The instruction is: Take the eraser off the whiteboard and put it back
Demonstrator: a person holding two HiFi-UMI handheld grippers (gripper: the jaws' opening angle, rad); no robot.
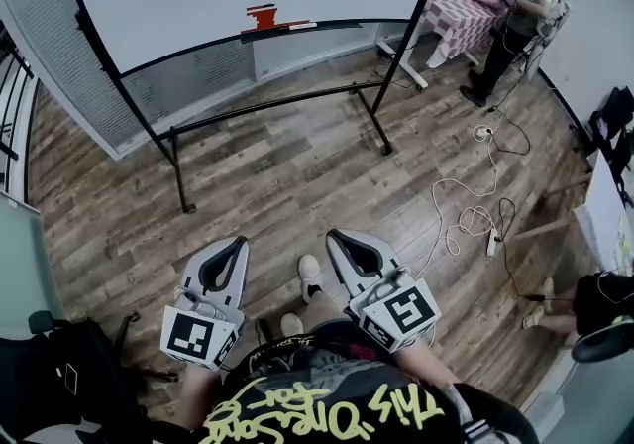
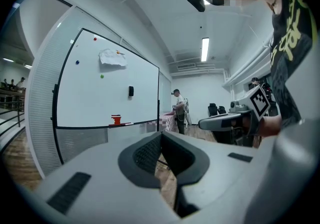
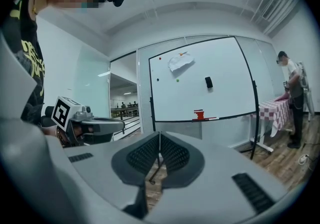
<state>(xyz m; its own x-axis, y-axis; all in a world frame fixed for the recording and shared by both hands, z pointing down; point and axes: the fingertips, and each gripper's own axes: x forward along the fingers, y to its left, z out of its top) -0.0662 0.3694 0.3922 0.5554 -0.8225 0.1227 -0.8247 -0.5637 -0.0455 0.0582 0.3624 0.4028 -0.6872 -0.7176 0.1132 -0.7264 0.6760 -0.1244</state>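
Your left gripper (image 1: 241,242): jaws pressed together, holding nothing.
Your right gripper (image 1: 334,234): jaws pressed together, holding nothing.
Eraser (image 3: 208,82): stuck on the far whiteboard (image 3: 230,63), well apart from both grippers.

Grey-brown wood-plank floor (image 1: 277,174), black metal-framed whiteboard stand (image 1: 282,104) standing on it, white power strip with looped cable (image 1: 491,244) lying right of the stand, red-checked cloth-covered worktop (image 1: 461,16) behind the stand's right leg
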